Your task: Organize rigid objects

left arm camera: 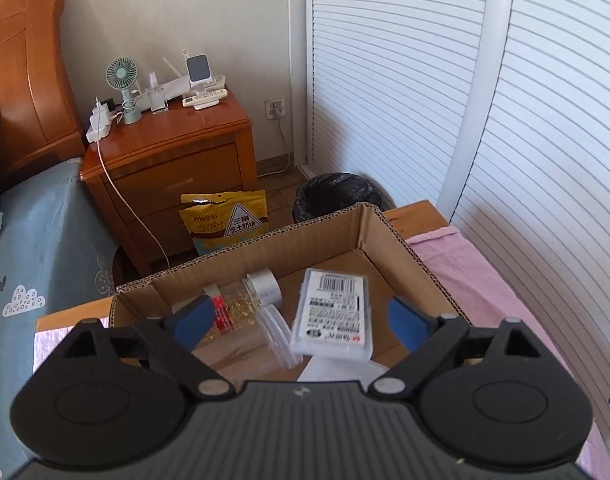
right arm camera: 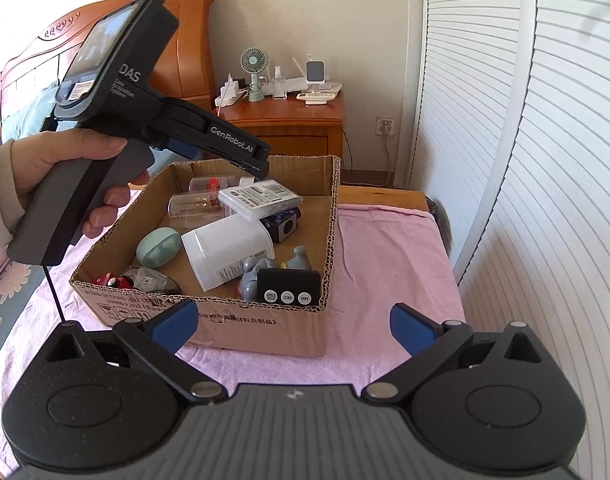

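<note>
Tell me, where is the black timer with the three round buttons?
In the right wrist view the black timer stands in the near right corner of the cardboard box, against its front wall, right beside a grey figurine.

The left wrist view looks steeply down from close above the open brown cardboard box (left arm camera: 401, 258), facing the orange wooden nightstand (left arm camera: 173, 160). The right wrist view sits farther back, above the near edge of the pink cloth (right arm camera: 385, 264), facing the same way. Both share the box (right arm camera: 241, 320), the nightstand (right arm camera: 289, 120) and the white slatted doors (left arm camera: 385, 80).
</note>
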`<action>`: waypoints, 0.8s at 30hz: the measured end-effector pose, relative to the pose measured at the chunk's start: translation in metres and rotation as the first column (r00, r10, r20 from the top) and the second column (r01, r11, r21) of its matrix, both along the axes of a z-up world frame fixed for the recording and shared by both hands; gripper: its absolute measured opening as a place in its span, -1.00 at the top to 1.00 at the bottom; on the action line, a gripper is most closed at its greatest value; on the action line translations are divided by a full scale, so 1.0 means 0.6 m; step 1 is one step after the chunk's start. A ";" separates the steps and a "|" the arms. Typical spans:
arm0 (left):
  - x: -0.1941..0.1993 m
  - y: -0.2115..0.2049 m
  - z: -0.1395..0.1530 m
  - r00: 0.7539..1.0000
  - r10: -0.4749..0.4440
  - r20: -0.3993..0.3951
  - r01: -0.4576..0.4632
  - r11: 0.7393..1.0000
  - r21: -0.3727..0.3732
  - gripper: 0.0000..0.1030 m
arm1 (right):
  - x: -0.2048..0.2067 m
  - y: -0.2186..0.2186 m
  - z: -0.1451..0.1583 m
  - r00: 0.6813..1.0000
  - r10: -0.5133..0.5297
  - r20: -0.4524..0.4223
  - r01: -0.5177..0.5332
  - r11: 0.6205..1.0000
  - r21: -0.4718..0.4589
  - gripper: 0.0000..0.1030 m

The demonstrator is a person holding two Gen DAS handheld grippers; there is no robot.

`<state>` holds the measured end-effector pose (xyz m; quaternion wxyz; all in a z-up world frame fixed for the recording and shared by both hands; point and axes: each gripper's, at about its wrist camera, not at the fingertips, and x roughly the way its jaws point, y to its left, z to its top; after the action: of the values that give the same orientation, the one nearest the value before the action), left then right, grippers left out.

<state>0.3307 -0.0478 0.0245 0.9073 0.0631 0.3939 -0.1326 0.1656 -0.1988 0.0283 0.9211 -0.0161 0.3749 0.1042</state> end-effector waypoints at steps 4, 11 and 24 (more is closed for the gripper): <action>-0.050 0.026 0.028 0.999 0.003 0.048 -0.002 1.000 -0.024 -0.86 | 0.003 0.004 0.002 0.999 -0.025 -0.024 0.025 1.000 0.006 -1.00; -0.178 0.073 0.066 0.989 0.039 0.143 -0.039 0.999 -0.007 -0.95 | -0.007 0.020 0.007 0.993 -0.088 -0.081 0.086 0.996 -0.022 -1.00; -0.367 0.123 0.032 0.956 0.290 0.034 -0.290 0.957 -0.015 -0.95 | -0.068 0.056 0.008 0.977 -0.164 -0.136 0.158 0.986 -0.051 -1.00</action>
<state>0.1108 0.0261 0.0438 0.9241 0.0026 0.3821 0.0011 0.1249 -0.1649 0.0333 0.8974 0.0034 0.4407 0.0225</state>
